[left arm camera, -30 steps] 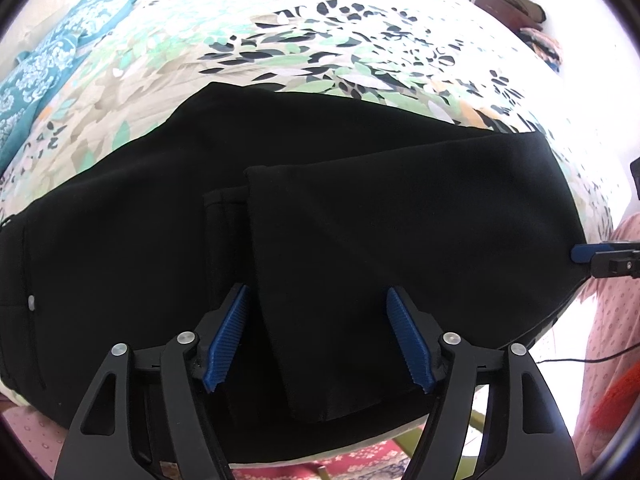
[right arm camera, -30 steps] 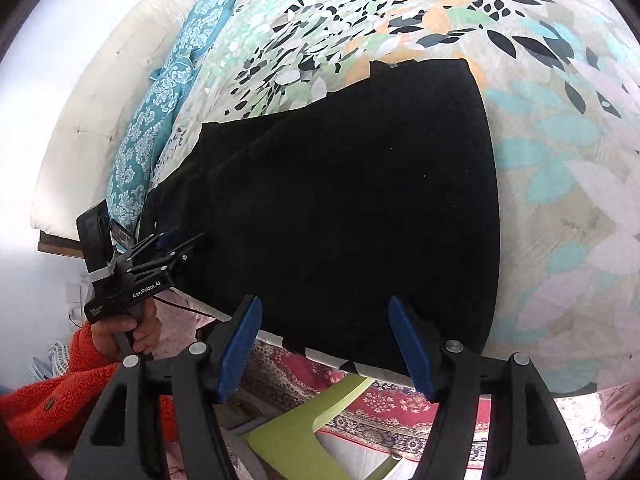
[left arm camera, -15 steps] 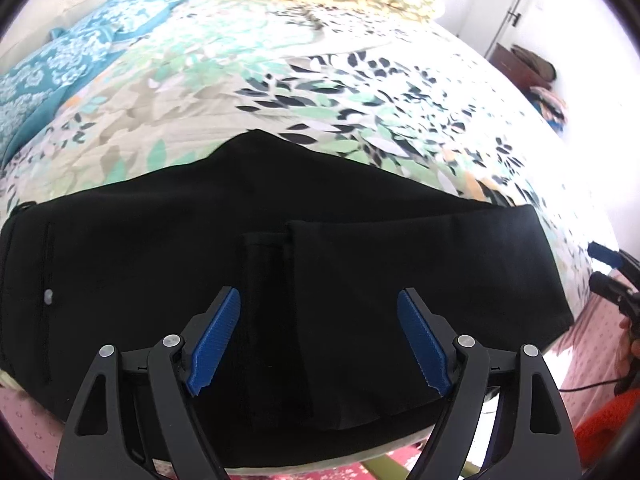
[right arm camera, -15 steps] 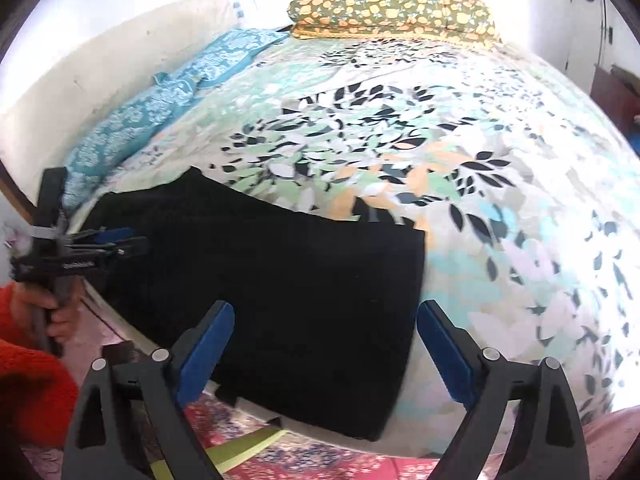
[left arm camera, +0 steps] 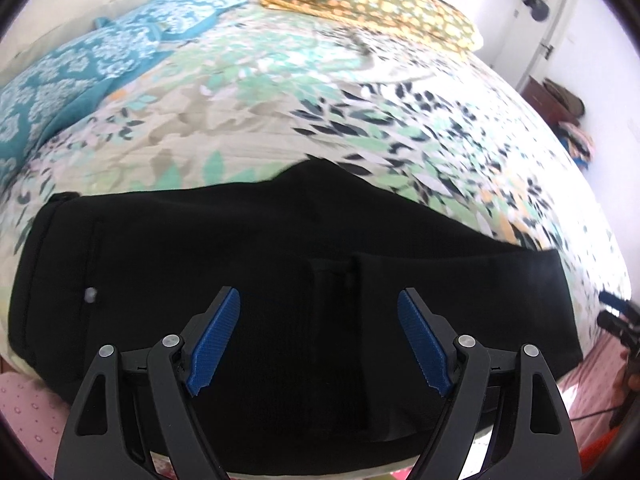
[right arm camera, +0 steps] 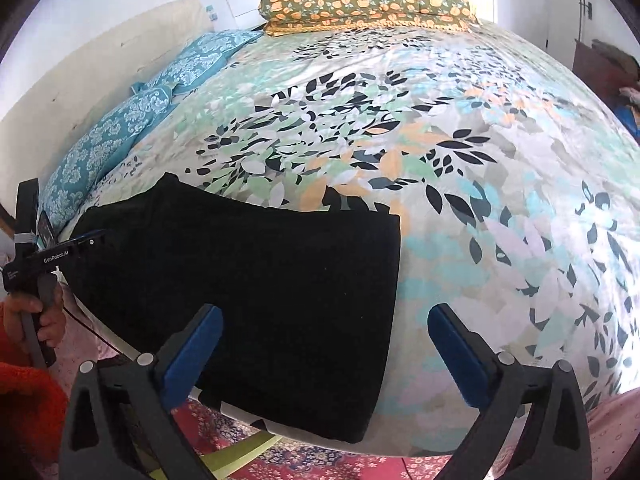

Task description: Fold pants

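Note:
Black pants [left arm camera: 200, 240] lie folded along the bed's near edge, waist and a small button [left arm camera: 90, 294] to the left, the leg ends doubled over from the right. My left gripper [left arm camera: 318, 296] hovers open above them with no cloth between its blue pads [left arm camera: 216, 340]. In the right wrist view the pants [right arm camera: 260, 272] reach from the left to the middle. My right gripper [right arm camera: 324, 312] hangs over their folded right end, its jaws opening, touching nothing. The left gripper [right arm camera: 92, 240] shows there at the left edge.
The bed [left arm camera: 320, 100] has a leaf-print cover. Teal pillows [left arm camera: 80, 68] lie far left, an orange-flowered pillow [right arm camera: 368, 0] at the head. A hand [right arm camera: 44, 312] in a red sleeve grips the left handle. A green seat [right arm camera: 236, 452] and a red rug [right arm camera: 288, 460] are below the bed edge.
Both grippers have lifted off the pants and tipped upward, so more of the bed shows. The right jaws have spread much wider, the left a little. The pants lie still.

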A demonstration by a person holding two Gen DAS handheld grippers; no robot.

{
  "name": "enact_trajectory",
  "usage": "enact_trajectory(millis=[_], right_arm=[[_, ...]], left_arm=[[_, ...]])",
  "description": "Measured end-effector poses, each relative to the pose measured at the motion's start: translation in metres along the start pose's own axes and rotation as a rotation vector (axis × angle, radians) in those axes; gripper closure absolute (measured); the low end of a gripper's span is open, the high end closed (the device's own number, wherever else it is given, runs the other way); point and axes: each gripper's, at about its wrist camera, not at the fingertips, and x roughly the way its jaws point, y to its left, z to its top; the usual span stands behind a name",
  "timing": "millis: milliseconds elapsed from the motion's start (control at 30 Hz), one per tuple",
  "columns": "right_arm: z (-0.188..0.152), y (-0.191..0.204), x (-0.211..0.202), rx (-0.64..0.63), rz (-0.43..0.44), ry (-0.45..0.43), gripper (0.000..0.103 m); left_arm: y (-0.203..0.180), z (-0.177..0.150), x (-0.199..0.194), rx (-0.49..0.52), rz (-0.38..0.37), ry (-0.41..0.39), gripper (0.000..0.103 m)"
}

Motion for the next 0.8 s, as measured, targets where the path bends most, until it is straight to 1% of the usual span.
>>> enact_trajectory(millis=[100, 200, 333, 433, 500, 567, 667, 733, 767, 800], right_arm=[[0.002, -0.002, -0.007, 0.008, -0.027, -0.044, 0.0], [0.005, -0.006, -0.014, 0.004, -0.093, -0.094, 0.0], [0.007, -0.009, -0.018, -0.021, -0.189, -0.115, 0.0], [0.01, -0.015, -0.024, -0.004, -0.209, -0.15, 0.0], [0.011, -0.019, -0.024, 0.002, -0.207, -0.15, 0.0], [0.011, -0.021, -0.021, 0.005, -0.207, -0.133, 0.0], [0.01, -0.02, -0.018, 0.0, -0.196, -0.115, 0.0], [0.01, -0.017, -0.018, -0.014, -0.194, -0.114, 0.0], [0.01, -0.016, -0.017, -0.021, -0.195, -0.112, 0.0], [0.009, -0.015, -0.017, -0.026, -0.195, -0.109, 0.0]], left_arm=[[0.016, 0.004, -0.005, -0.058, 0.012, -0.019, 0.018], [0.035, 0.009, -0.009, -0.134, 0.018, -0.03, 0.017], [0.065, 0.012, -0.016, -0.258, 0.015, -0.042, 0.017], [0.081, 0.015, -0.021, -0.306, 0.019, -0.042, 0.017], [0.089, 0.02, -0.024, -0.303, 0.03, -0.038, 0.017], [0.097, 0.025, -0.03, -0.293, 0.036, -0.038, 0.017], [0.119, 0.037, -0.039, -0.276, 0.055, -0.034, 0.015], [0.139, 0.048, -0.043, -0.244, 0.103, -0.024, 0.014], [0.154, 0.055, -0.046, -0.228, 0.14, -0.019, 0.014], [0.166, 0.058, -0.047, -0.23, 0.162, -0.01, 0.014]])
